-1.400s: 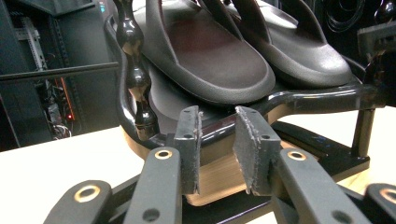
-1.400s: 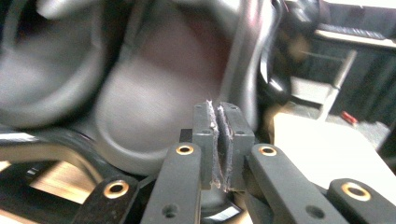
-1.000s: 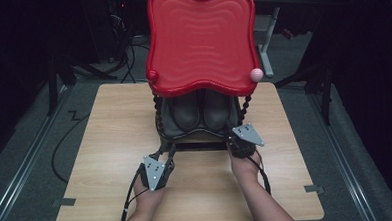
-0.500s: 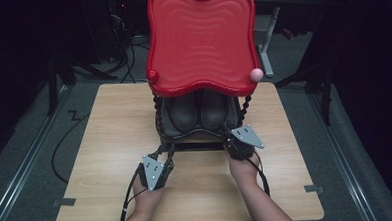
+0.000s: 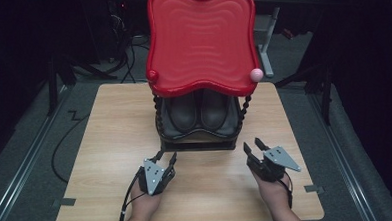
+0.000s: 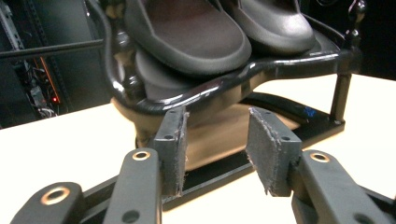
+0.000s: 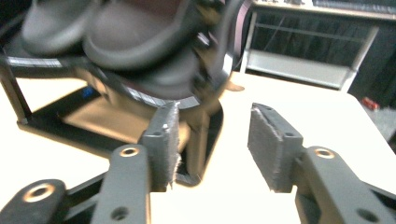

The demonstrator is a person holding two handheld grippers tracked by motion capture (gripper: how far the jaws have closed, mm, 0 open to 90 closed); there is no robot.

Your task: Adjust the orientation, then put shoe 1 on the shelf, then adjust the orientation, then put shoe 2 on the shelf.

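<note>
The red tray (image 5: 201,40) hides most of the shoes (image 5: 199,110); both grippers (image 5: 165,159) (image 5: 253,148) spread, empty.

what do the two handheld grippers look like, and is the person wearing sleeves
Both the left gripper and the right gripper have black bodies, each topped by a grey three-cornered plate. The gripper views show black jaws with round metal-ringed holes and dark grey, frayed pads. A black cable trails from the left one. The forearms are bare, no sleeves.
</note>
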